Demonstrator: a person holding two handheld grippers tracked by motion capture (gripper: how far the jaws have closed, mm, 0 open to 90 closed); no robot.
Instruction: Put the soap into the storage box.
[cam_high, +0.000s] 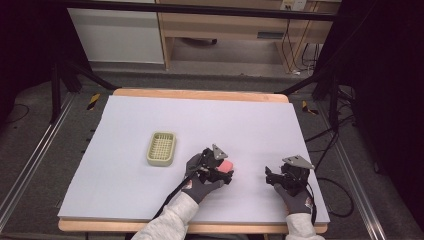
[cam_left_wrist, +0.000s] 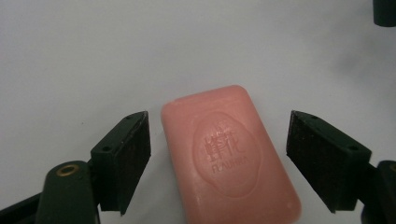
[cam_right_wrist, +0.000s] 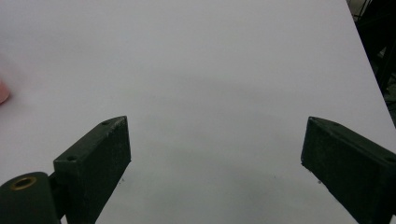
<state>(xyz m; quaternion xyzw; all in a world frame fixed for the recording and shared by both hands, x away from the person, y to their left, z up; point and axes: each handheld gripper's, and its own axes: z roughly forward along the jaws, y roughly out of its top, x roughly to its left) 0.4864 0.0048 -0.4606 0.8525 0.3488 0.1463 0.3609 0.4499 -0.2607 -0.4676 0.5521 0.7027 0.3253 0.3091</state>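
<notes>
Pink soap bar (cam_left_wrist: 229, 156) lies flat between my left gripper (cam_left_wrist: 217, 158) jaws, spread, not touching. Right gripper (cam_right_wrist: 215, 163) jaws apart over bare white table (cam_right_wrist: 210, 70).

I hold my left hand-held gripper (cam_high: 223, 171) low, jaws wide apart. My right hand-held gripper (cam_high: 272, 176) gapes too.

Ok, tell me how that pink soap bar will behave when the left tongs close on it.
The pink soap bar looks solid, so it should stay stiff. Its smooth, rounded edges may let it slip or twist between the open left tongs. Lying flat on the white table, it probably won't roll.
</notes>
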